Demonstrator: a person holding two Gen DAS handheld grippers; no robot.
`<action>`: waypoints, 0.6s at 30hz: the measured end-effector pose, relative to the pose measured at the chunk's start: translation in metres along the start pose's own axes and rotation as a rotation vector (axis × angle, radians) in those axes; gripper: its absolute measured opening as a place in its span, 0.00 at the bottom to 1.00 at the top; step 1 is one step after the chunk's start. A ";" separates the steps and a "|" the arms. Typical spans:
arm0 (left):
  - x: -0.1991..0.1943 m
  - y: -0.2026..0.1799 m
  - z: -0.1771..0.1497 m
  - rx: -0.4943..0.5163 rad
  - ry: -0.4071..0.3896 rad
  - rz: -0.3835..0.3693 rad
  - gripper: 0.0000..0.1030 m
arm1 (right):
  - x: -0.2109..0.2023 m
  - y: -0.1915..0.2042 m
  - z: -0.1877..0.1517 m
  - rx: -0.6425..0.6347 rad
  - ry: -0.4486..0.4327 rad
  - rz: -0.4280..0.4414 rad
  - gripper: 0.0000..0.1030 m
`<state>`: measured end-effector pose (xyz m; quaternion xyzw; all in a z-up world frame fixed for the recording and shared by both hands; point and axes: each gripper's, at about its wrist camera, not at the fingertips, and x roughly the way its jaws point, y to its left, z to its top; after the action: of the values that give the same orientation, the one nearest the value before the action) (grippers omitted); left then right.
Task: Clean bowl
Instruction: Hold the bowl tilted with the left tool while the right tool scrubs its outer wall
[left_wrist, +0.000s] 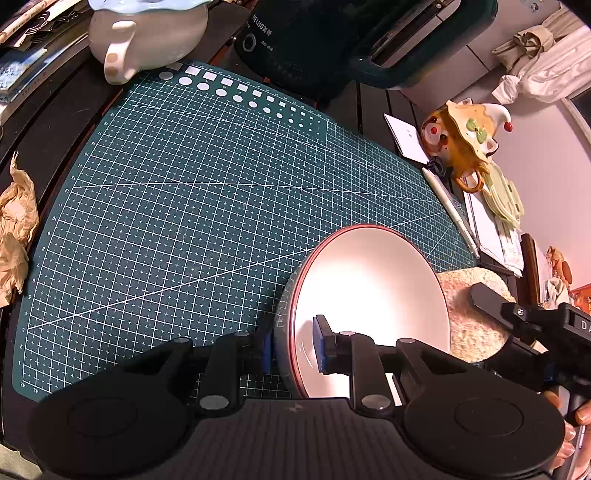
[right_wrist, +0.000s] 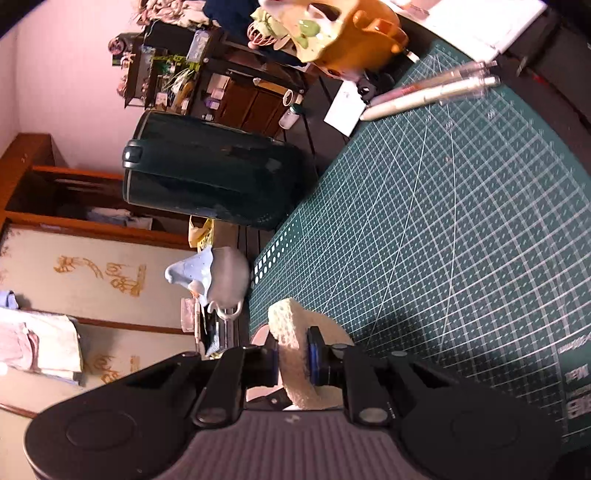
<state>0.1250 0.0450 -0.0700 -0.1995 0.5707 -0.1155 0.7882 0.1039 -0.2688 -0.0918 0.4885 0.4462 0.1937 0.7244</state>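
A green cutting mat covers most of the bench, with a dark kettle at its far edge and a white mug at the far left corner. The white bowl, tilted on edge, sits near the mat's near right corner. The left gripper is clamped on its rim. The right gripper squeezes a pale sponge just beside the bowl.
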 end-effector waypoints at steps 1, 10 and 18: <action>0.000 0.000 0.000 0.002 0.000 0.001 0.20 | -0.001 0.000 0.001 0.000 -0.007 0.004 0.14; 0.002 -0.006 0.002 0.021 -0.020 0.019 0.20 | 0.006 0.002 0.000 -0.027 -0.006 0.008 0.15; 0.006 -0.018 0.007 0.091 -0.072 0.052 0.24 | -0.012 0.006 -0.014 -0.058 0.003 -0.034 0.15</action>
<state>0.1342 0.0275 -0.0651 -0.1525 0.5411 -0.1136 0.8192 0.0872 -0.2674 -0.0828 0.4593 0.4495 0.1949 0.7410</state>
